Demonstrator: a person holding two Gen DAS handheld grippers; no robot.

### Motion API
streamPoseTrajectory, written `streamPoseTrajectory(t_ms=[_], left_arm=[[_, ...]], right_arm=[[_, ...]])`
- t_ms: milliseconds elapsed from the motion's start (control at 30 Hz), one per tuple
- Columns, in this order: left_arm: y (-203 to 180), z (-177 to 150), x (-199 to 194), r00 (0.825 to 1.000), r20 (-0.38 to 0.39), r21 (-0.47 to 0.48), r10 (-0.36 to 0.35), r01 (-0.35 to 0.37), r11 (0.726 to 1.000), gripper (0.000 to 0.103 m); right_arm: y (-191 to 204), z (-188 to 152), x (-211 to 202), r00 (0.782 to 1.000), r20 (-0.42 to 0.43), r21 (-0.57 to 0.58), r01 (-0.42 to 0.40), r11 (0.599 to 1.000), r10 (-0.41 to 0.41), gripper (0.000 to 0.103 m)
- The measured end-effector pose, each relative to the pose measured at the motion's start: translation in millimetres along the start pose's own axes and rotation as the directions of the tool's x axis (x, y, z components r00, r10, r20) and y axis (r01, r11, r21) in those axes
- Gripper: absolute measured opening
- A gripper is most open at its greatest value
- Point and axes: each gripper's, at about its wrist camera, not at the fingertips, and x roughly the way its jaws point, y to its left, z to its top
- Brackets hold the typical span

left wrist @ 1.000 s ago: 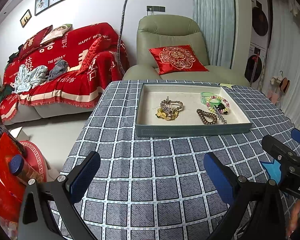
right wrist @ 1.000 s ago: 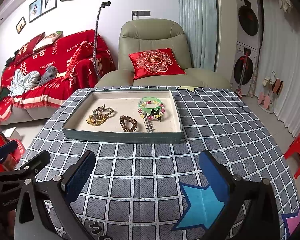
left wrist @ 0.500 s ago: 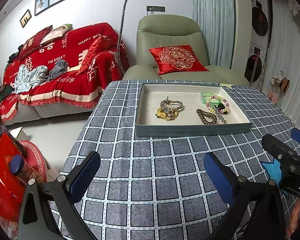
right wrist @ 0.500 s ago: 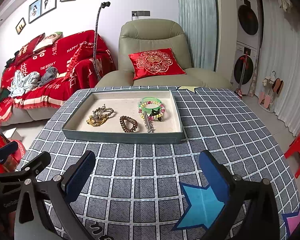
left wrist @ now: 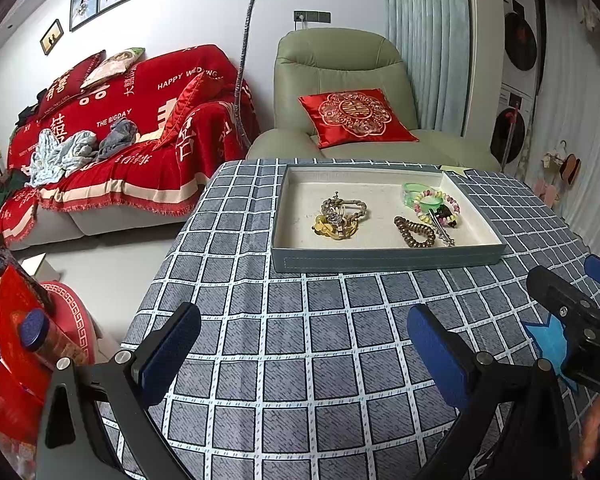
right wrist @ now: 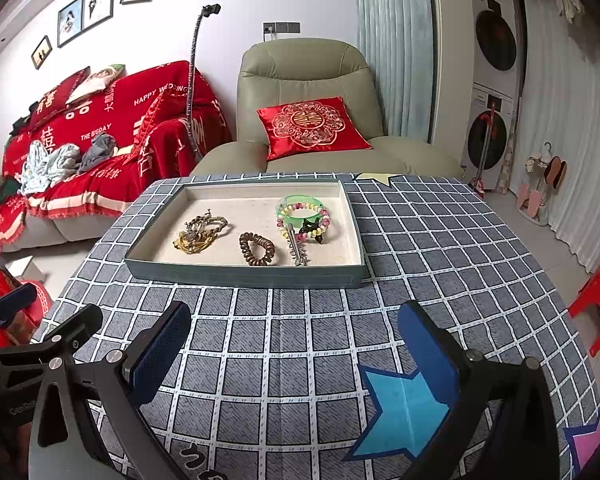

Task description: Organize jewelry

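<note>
My left gripper [left wrist: 304,344] has its jaws spread wide with nothing between them, hovering over the checked cloth of the table [left wrist: 300,360]. My right gripper [right wrist: 294,340] is the same: jaws wide, empty, low over the near part of the table, with a blue star sticker [right wrist: 404,412] under its right finger. In the left view I see the right gripper's side poking in at the edge, so the two sit close beside each other.

Ahead of both, well apart from the jaws, the tray [right wrist: 244,274] lies flat on the table. Inside it, at the left, a tangle of gold and silver chains [right wrist: 200,232] lies in a heap. Near the middle front sits a brown coil band [right wrist: 257,249]. To its right a metal hairpin [right wrist: 296,248] points toward me, its far end touching a bead bracelet [right wrist: 302,222] that overlaps a green bangle [right wrist: 300,202]. A small black piece [right wrist: 312,226] rests on the bracelet.

Beyond the table stand a green armchair [right wrist: 300,80] with a red cushion [right wrist: 310,126], and a sofa [right wrist: 100,140] at the left.
</note>
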Motion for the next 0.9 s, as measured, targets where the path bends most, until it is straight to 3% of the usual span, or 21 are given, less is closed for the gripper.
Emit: streamPoseTrajectory(t_ms=[900], left_arm=[[-2.0, -3.6, 1.4, 1.0, 0.001, 0.015, -0.013, 0.013, 1.0, 0.103]], right_arm=[[1.5, 0.1, -1.4, 1.0, -0.002, 0.002, 0.001, 1.0, -0.001, 0.103]])
